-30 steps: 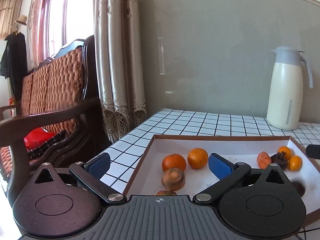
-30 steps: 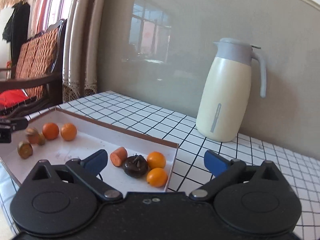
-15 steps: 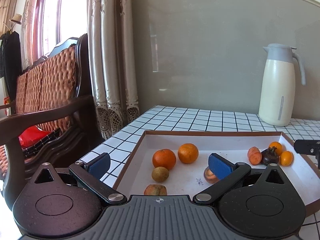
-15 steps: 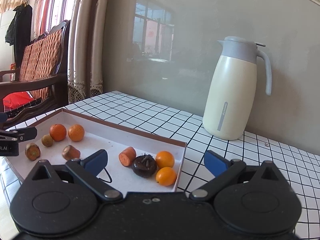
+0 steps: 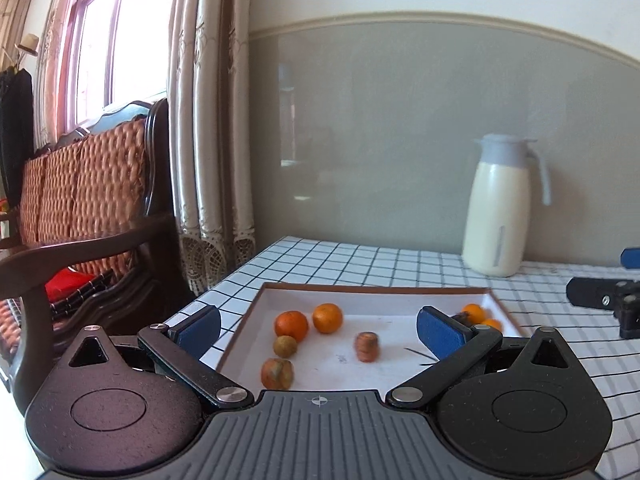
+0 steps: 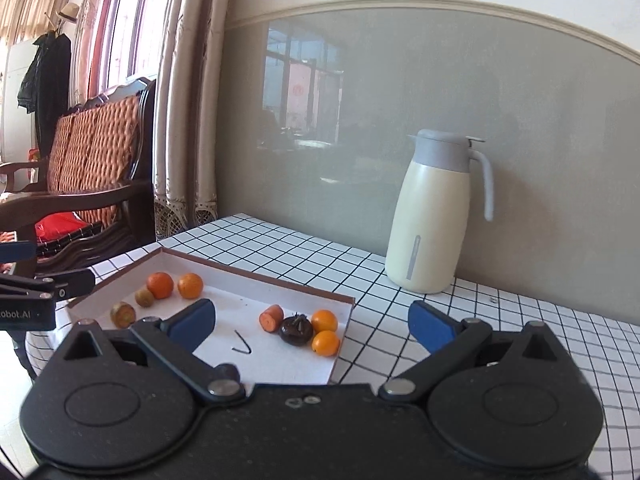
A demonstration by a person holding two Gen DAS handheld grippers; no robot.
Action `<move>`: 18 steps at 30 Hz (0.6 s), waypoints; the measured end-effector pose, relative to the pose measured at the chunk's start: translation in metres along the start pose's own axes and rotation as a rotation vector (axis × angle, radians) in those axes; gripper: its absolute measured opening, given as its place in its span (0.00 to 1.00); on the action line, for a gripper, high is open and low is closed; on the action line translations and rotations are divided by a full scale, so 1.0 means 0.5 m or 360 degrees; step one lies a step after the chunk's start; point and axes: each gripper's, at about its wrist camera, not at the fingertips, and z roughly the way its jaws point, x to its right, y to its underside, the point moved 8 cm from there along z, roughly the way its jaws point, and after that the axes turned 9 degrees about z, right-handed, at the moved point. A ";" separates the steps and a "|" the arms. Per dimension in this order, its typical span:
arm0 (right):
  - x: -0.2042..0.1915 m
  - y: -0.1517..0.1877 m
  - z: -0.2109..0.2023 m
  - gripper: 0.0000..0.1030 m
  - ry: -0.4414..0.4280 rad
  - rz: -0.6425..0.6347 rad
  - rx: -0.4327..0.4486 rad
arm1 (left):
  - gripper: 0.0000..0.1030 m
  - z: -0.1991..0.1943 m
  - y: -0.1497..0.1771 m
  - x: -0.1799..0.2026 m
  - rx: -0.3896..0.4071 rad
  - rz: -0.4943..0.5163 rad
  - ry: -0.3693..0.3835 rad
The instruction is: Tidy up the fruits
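Note:
A white tray with a brown rim (image 5: 376,289) (image 6: 256,276) lies on the tiled table. Two oranges (image 5: 291,325) (image 6: 160,285), a small brownish fruit (image 5: 285,346) and a mottled fruit (image 5: 277,373) sit at its left. A carrot-like piece (image 5: 367,346) stands mid-tray. At its right corner lie an orange piece (image 6: 271,318), a dark mangosteen (image 6: 296,330) and two small oranges (image 6: 325,343). My left gripper (image 5: 318,326) is open and empty above the tray's near edge. My right gripper (image 6: 312,320) is open and empty above the tray's right end.
A cream thermos jug with a grey lid (image 5: 500,204) (image 6: 436,216) stands at the back of the table by the wall. A wooden chair with woven cushions (image 5: 80,200) and curtains (image 5: 208,140) are left of the table. A small dark stem (image 6: 242,343) lies in the tray.
Both grippers have pulled back and risen, so the tray looks smaller and farther. The carrot-like piece, hidden behind my left finger before, now stands free in mid-tray.

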 end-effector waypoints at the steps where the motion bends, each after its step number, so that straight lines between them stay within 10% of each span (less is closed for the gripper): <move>1: 0.000 0.004 -0.020 0.94 0.0004 0.0002 0.0006 | 1.00 -0.025 -0.001 0.005 0.0024 0.0004 0.0013; 18: -0.016 0.078 -0.207 0.94 0.0068 -0.0029 0.0067 | 1.00 -0.260 0.050 0.045 0.0174 0.0091 0.0055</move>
